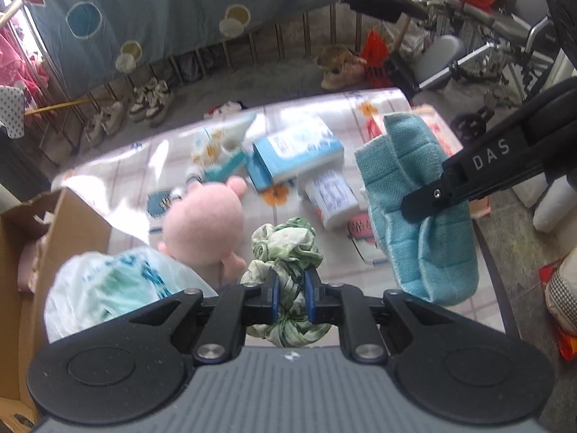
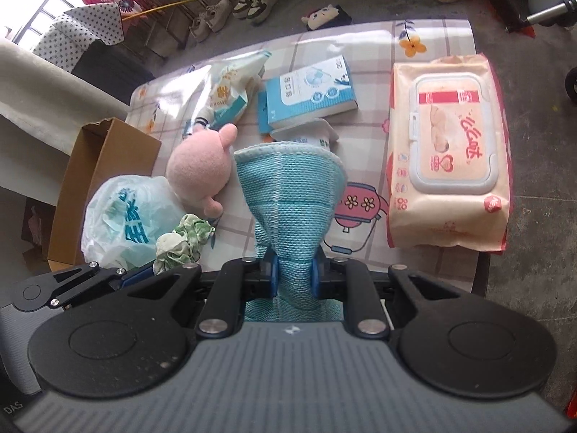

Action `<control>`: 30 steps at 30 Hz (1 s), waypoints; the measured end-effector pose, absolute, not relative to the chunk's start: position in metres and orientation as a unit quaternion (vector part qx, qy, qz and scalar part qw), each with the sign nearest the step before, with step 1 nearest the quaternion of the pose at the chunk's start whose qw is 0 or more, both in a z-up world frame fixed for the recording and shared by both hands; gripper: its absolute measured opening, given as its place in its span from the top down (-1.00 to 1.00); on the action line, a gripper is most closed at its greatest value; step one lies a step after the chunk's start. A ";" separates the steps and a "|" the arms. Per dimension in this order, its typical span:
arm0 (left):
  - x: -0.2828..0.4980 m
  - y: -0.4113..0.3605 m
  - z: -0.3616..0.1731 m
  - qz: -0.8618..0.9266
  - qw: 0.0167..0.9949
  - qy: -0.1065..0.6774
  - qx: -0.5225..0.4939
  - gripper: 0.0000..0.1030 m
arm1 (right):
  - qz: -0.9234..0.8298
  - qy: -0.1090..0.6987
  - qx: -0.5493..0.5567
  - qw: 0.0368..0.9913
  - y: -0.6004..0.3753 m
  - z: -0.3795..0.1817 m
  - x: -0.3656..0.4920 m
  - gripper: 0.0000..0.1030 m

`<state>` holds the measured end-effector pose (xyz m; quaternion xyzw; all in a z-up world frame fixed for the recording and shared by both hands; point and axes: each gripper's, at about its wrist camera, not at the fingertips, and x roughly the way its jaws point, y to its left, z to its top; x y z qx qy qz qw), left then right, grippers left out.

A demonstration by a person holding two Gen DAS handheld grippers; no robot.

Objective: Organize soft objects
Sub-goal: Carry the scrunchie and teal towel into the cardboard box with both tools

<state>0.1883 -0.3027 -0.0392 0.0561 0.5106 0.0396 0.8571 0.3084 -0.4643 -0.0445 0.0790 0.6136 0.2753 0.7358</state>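
My left gripper [image 1: 291,290] is shut on a green and white scrunched cloth [image 1: 285,243], held above the table; the same cloth [image 2: 184,240] shows at lower left in the right wrist view. My right gripper [image 2: 295,278] is shut on a folded teal towel [image 2: 288,195], which hangs from it in the left wrist view as the teal towel [image 1: 414,209]. A pink plush toy [image 1: 207,223] lies on the table [image 1: 180,151] beside a white plastic bag [image 1: 108,288]. An open cardboard box [image 2: 104,166] stands at the table's left.
On the table lie a blue and white box [image 2: 310,90], a snack packet [image 2: 227,90], a white tub [image 1: 331,195] and a large wet-wipes pack [image 2: 447,155]. Shoes [image 1: 144,108] line the floor behind. A wheelchair [image 1: 505,43] stands at the right.
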 end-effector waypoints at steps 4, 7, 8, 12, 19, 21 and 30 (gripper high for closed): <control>0.193 -0.280 -0.015 0.041 0.871 0.487 0.050 0.72 | 0.280 0.589 0.079 0.753 -0.447 -0.015 0.312 0.72; 0.190 -0.252 0.009 0.044 0.881 0.469 0.044 0.72 | 0.283 0.571 0.082 0.766 -0.426 0.012 0.314 0.72; 0.189 -0.239 0.017 0.048 0.883 0.466 0.038 0.72 | 0.286 0.565 0.084 0.769 -0.415 0.021 0.313 0.72; 0.176 -0.180 0.052 0.074 0.893 0.442 0.037 0.72 | 0.308 0.540 0.089 0.778 -0.361 0.057 0.306 0.72; 0.154 -0.059 0.090 0.142 0.890 0.431 0.052 0.71 | 0.374 0.513 0.114 0.764 -0.225 0.101 0.290 0.72; 0.148 -0.024 0.091 0.162 0.884 0.434 0.063 0.71 | 0.391 0.509 0.125 0.757 -0.183 0.105 0.284 0.72; 0.136 0.122 0.014 0.183 0.835 0.508 0.104 0.71 | 0.414 0.556 0.148 0.705 -0.006 0.047 0.251 0.72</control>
